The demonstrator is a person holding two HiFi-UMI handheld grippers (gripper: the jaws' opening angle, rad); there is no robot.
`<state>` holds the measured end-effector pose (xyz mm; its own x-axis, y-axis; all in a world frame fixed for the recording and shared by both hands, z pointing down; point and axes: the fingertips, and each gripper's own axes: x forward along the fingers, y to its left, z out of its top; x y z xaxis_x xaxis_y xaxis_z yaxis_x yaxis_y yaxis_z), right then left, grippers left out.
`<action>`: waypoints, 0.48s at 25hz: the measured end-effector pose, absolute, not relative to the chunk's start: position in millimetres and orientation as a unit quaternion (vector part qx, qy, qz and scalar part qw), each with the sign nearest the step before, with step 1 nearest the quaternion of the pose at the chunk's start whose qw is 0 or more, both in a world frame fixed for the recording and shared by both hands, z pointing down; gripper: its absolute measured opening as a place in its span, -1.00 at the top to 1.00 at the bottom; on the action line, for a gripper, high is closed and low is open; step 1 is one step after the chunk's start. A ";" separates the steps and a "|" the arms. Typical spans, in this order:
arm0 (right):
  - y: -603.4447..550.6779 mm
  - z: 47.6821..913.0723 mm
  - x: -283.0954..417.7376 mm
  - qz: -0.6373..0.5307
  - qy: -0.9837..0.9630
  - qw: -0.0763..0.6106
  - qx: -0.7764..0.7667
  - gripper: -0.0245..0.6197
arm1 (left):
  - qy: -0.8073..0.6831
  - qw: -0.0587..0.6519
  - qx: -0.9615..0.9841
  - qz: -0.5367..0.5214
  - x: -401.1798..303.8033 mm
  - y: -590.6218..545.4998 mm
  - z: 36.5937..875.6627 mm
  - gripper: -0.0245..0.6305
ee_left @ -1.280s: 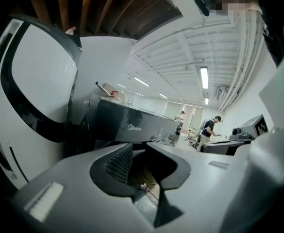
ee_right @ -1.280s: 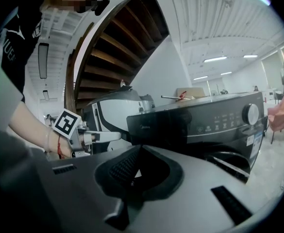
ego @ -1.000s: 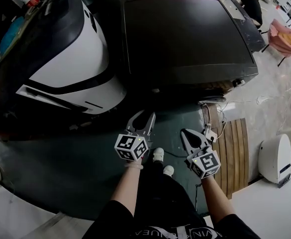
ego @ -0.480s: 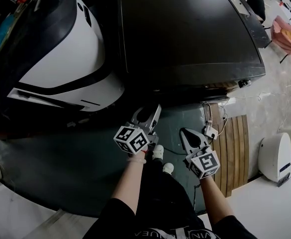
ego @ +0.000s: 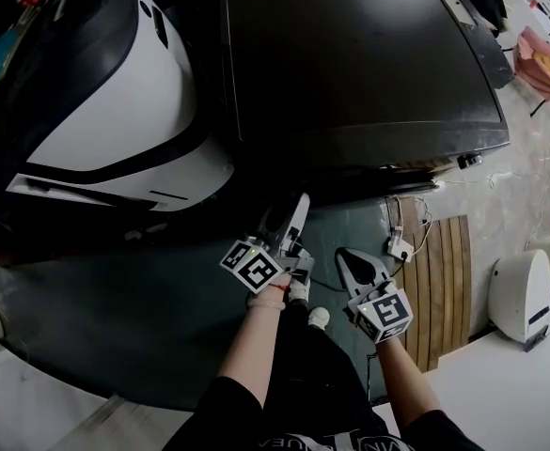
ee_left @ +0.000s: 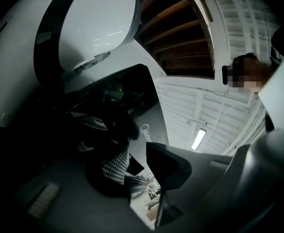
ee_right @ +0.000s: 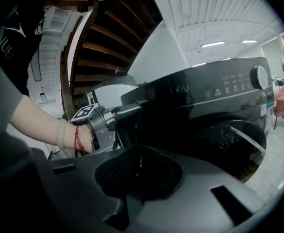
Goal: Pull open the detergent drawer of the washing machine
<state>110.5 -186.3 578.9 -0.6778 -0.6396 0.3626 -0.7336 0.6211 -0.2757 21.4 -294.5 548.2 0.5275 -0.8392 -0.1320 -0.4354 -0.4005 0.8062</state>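
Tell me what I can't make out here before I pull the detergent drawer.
Detergent drawer: head view, hidden beneath the washing machine top; right gripper view, lost in shadow behind the left tongs, which have just been opening, nothing visible between them.
Contact with the drawer: left gripper view too dark to tell.
Panel labels: right gripper view, too small.

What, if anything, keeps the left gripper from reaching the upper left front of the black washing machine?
Probably nothing, so yes, it can reach: the left gripper is right at that corner of the washing machine, with nothing between. Its jaws have just been opening, with nothing in them.
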 end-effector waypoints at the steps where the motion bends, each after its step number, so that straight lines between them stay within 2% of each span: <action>1: -185.8 580.6 109.5 0.206 -0.893 0.117 0.384 0.89 | -0.398 0.372 0.790 -0.283 20.8 -294.0 548.7 0.63; 7: -177.8 592.0 104.8 0.215 -0.895 0.131 0.367 0.89 | -0.373 0.369 0.779 -0.343 18.2 -290.8 549.1 0.58; 12: -173.6 595.7 102.1 0.227 -0.893 0.144 0.360 0.89 | -0.373 0.377 0.772 -0.350 22.3 -290.4 557.1 0.47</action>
<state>102.1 -173.6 595.7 -0.6995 -0.5778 0.4206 -0.7085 0.6378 -0.3021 22.3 -290.4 557.1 0.4768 -0.8400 -0.2590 -0.3115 -0.4370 0.8438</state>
